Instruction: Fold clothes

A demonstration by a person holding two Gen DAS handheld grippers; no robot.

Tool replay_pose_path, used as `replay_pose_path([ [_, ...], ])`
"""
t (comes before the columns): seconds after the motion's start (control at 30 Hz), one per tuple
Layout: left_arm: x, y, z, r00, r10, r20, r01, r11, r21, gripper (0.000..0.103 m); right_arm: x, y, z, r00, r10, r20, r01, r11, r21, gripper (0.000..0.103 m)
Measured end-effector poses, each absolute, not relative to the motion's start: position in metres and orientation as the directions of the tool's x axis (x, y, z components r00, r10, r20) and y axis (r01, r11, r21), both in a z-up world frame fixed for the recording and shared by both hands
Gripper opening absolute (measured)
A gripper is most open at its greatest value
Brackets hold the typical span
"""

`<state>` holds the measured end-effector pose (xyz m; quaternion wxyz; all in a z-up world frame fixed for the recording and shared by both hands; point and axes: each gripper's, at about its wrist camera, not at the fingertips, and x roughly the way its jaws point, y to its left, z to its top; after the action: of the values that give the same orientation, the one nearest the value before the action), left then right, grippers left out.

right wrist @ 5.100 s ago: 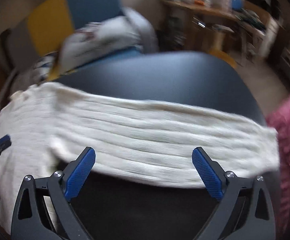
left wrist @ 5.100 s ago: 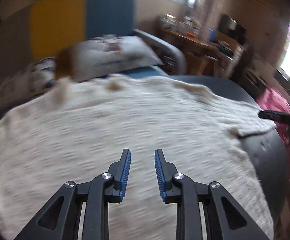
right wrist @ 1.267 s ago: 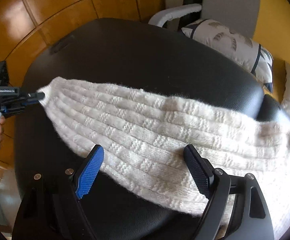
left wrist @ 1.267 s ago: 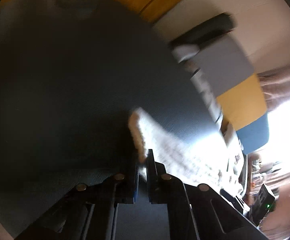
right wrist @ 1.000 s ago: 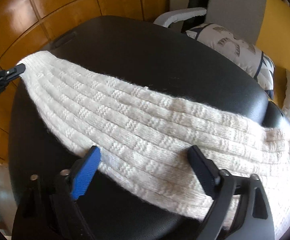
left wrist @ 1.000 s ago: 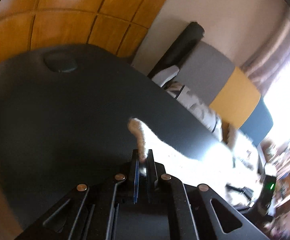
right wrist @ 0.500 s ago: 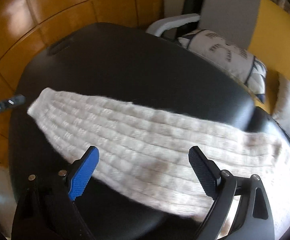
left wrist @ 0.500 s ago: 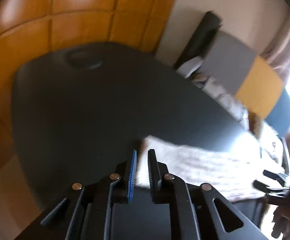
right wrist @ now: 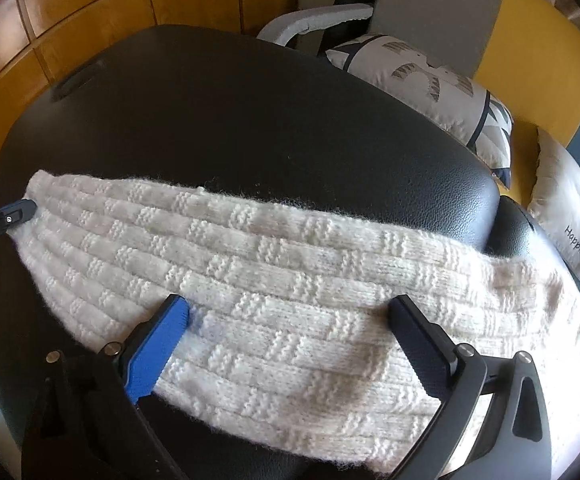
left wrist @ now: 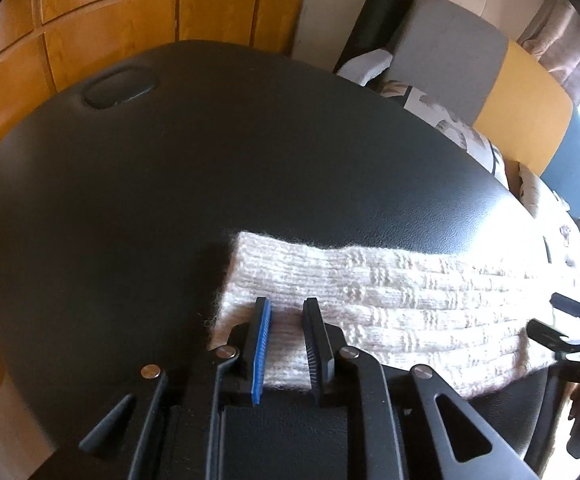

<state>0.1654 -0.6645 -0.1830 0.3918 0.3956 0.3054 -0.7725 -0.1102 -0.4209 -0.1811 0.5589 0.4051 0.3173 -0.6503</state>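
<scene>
- Cream knit garment (right wrist: 290,280) is lying as a long narrow band across the black padded surface (right wrist: 250,120), one end near the surface's left end, the other trailing off toward the cushions at right. Looks already doubled lengthwise; layers not countable from here.
- Left claw (left wrist: 286,340) is sitting at the band's near left corner, jaws narrowly parted with knit showing between them; not pinching, as far as the view shows.
- Right claw (right wrist: 286,340) is hovering over the band's middle, jaws spread wide, gripping nothing.
- Judgement: band fits either a lengthwise fold just laid down or a strip awaiting an end-to-end fold. Either way, doing it well is meaning pinching all layers at a corner, keeping edges aligned, smoothing the fuzzy knit flat so it isn't dragging on the grippy surface.
- Count: one garment, two claws, one surface, two patterned cushions (right wrist: 429,80) on the sofa (right wrist: 529,20) behind.
</scene>
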Motion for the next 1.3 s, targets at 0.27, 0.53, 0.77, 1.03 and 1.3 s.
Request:
replay_pose_path([
  [0.27,0.147,-0.647,-0.168,-0.439,-0.391,-0.809,0.782,-0.61,-0.129,0.017,-0.159,-0.35,-0.181,-0.09,-0.465,-0.881,0.952,-0.3,0.061,0.101],
  [0.53,0.118,-0.642,-0.183,-0.355,-0.39,-0.85,0.784,-0.619,-0.043,0.018,-0.209,-0.277,-0.191,-0.179,-0.417,-0.891,0.898,-0.44,0.026,0.101],
  [0.77,0.107,-0.643,-0.173,-0.354,-0.386,-0.852,0.8,-0.596,-0.063,0.02,-0.216,-0.258,-0.187,-0.196,-0.441,-0.876,0.883,-0.467,0.037,0.103],
  [1.03,0.034,-0.524,-0.137,-0.649,-0.096,-0.754,0.475,-0.826,-0.304,0.02,-0.191,-0.195,-0.181,-0.254,-0.446,-0.859,0.886,-0.463,-0.021,0.103],
  [1.3,-0.058,-0.42,-0.133,-0.673,0.13,-0.728,0.2,-0.916,-0.348,0.02,-0.188,-0.137,-0.191,-0.308,-0.409,-0.859,0.821,-0.57,-0.022,0.103],
])
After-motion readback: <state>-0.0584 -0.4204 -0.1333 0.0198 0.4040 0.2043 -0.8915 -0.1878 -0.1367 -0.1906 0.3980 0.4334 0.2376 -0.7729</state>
